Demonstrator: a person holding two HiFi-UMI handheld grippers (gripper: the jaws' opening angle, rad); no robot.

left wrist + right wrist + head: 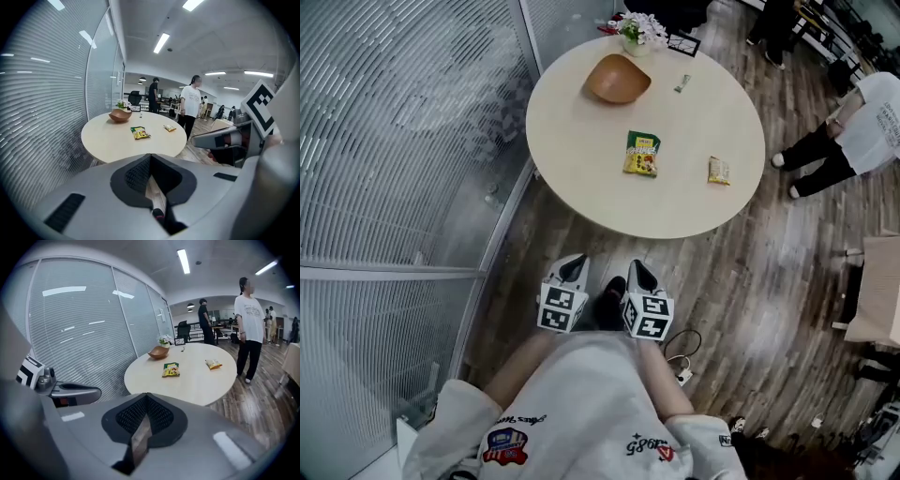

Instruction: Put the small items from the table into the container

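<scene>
L gripper point(575, 264), R gripper point(637, 268) closed; snack pkt point(642, 153) well ahead on table point(572, 141).

A round pale table point(581, 159) stood on the wood-plank floor point(750, 272), ahead of the left gripper point(575, 266) and the right gripper point(637, 271).

Neither gripper touched the table. Nearest to them, roughly straight ahead, lay a green snack packet point(642, 153), flat on the top. A small yellow packet point(719, 170) lay well apart from it, off beyond the right gripper's side. Farther out sat a brown bowl point(618, 78), upright, and to its right a small green sachet point(682, 83). At the far edge – farthest from both grippers – stood a pot of flowers point(636, 33), with a dark card point(683, 43) just beside it.
</scene>
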